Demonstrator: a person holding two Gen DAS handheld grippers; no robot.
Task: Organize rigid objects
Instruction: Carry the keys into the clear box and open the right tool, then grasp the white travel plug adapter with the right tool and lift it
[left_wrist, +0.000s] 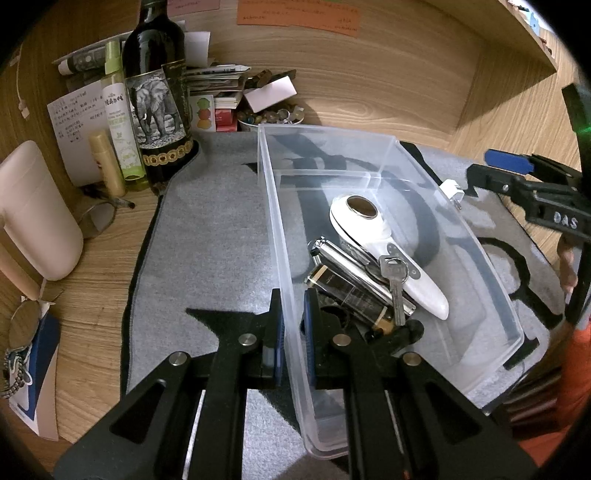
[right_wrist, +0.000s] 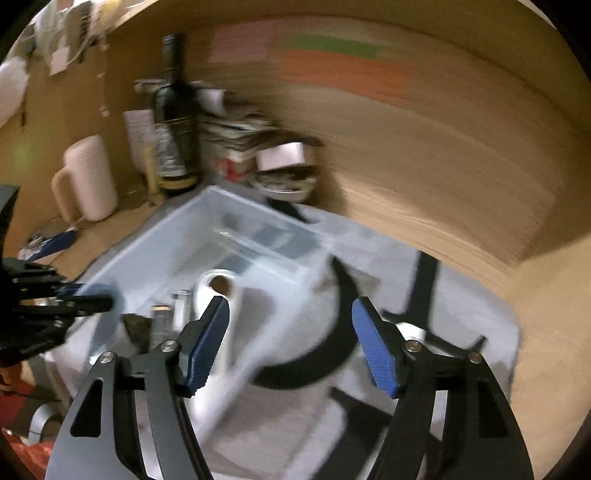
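Note:
A clear plastic bin (left_wrist: 498, 295) sits on a grey mat (left_wrist: 214, 240). Inside lie a white handheld device (left_wrist: 369, 236), a silver lighter (left_wrist: 354, 273), a dark battery-like cylinder (left_wrist: 351, 295) and a key (left_wrist: 394, 284). My left gripper (left_wrist: 293, 332) is shut on the bin's left wall, one pad each side. My right gripper (right_wrist: 290, 343) is open and empty, above the bin's right side; it shows in the left wrist view (left_wrist: 509, 173) at the right. The right wrist view is motion-blurred; the bin (right_wrist: 177, 236) and white device (right_wrist: 221, 284) show there.
A wine bottle (left_wrist: 159, 96), a spray bottle (left_wrist: 120, 122), a lip balm (left_wrist: 107, 162), a pink mug (left_wrist: 33, 210), glasses (left_wrist: 99, 218), papers and a bowl of beads (left_wrist: 269, 116) crowd the back left. A white plug (left_wrist: 452, 190) lies right of the bin. Wooden walls enclose the desk.

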